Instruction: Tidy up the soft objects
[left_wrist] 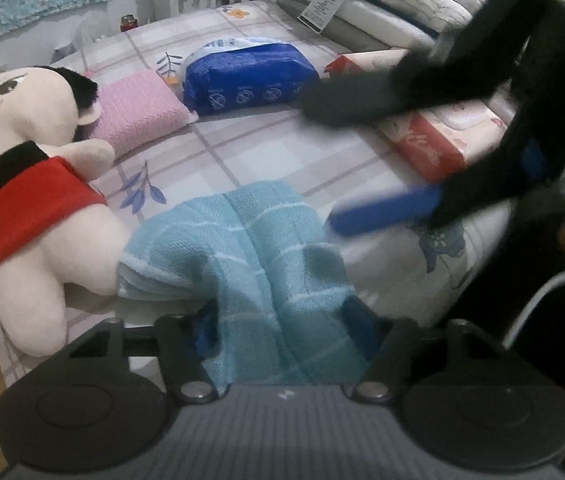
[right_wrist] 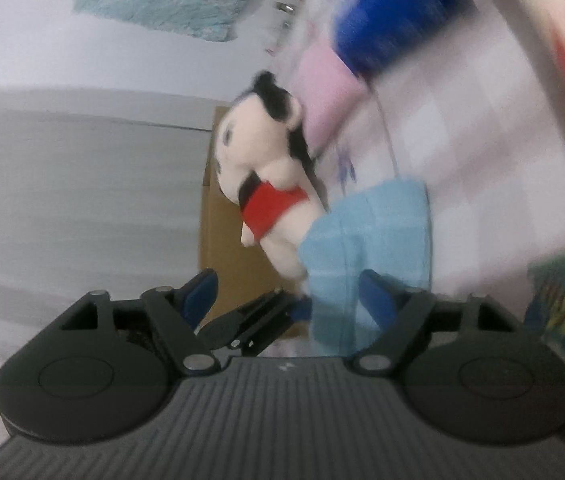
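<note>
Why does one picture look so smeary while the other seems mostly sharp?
Right wrist view: blurred all over, so the doll and blue towel look soft-edged. Left wrist view: the towel and doll are fairly crisp; only the other gripper streaks. Both bulge at the edges from fisheye distortion.

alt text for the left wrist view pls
The left gripper grips a light blue towel on a checked bedsheet. A plush doll lies at left; the blurred right gripper reaches in from the right, jaws apart.
</note>
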Demonstrator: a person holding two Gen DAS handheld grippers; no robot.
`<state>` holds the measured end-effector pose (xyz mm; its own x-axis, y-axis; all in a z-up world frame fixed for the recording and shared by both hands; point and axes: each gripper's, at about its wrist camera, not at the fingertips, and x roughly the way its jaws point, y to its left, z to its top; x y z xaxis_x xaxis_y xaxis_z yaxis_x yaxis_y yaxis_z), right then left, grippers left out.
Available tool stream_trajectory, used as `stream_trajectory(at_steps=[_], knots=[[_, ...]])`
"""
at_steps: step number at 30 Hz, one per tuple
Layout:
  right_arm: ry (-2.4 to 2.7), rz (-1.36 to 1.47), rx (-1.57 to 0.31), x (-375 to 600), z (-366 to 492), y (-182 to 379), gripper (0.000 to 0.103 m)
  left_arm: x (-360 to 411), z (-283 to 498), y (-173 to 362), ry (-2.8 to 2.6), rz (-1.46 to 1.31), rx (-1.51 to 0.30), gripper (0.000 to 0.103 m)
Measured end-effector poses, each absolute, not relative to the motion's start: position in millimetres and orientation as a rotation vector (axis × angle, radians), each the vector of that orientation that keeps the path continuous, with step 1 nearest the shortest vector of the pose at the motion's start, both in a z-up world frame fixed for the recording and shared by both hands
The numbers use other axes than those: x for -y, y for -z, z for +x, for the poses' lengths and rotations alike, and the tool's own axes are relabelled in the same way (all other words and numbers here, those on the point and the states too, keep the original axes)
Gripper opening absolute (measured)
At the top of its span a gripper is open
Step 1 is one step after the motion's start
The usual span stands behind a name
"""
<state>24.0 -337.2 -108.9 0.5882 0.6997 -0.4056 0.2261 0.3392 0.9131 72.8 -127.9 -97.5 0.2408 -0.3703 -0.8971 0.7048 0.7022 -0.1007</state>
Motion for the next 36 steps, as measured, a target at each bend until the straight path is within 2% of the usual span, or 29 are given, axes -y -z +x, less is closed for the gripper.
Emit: stream_trajectory(at_steps=[1, 3, 4, 8, 13, 16, 19, 21, 22, 24, 25, 27, 33, 36], knots=[[-0.373, 1.147, -0.93, 339, 29, 95, 0.084, 128, 73, 97, 0.753, 0.362, -1.098, 0.052], [-0.343, 0.956, -0.915, 342, 40, 66, 0.086, 126, 75, 97, 0.738, 0.359, -1.094, 0.037], [-0.319, 0.834, -0.906, 341, 46, 52, 0.087, 125, 77, 97, 0.73, 0.35, -1.095, 0.033], [-0.207, 0.28, -0.882, 319, 77, 20, 0.089, 111, 87, 95, 0.696, 0.266, -1.121, 0.031], [-0.179, -0.407, -0.904, 279, 111, 49, 0.089, 98, 88, 94, 0.684, 0.219, -1.134, 0.031], [-0.22, -0.657, -0.933, 266, 128, 78, 0.091, 92, 89, 94, 0.689, 0.198, -1.139, 0.03], [-0.223, -0.788, -0.975, 258, 148, 105, 0.091, 86, 90, 94, 0.692, 0.173, -1.146, 0.03], [-0.221, -0.787, -0.957, 260, 155, 111, 0.09, 83, 90, 94, 0.692, 0.162, -1.147, 0.03], [-0.214, -0.763, -0.974, 265, 161, 110, 0.075, 82, 90, 94, 0.693, 0.157, -1.145, 0.03], [-0.193, -0.703, -1.008, 270, 172, 111, 0.061, 78, 89, 94, 0.693, 0.147, -1.141, 0.03], [-0.17, -0.697, -1.003, 271, 174, 110, 0.049, 76, 88, 94, 0.693, 0.143, -1.14, 0.03], [-0.126, -0.695, -0.993, 270, 174, 106, 0.037, 73, 87, 94, 0.695, 0.132, -1.135, 0.03], [-0.069, -0.279, -0.996, 304, 173, 56, 0.029, 65, 86, 96, 0.698, 0.109, -1.132, 0.03], [-0.099, 0.044, -0.975, 331, 155, 26, 0.025, 64, 86, 96, 0.7, 0.104, -1.129, 0.03]])
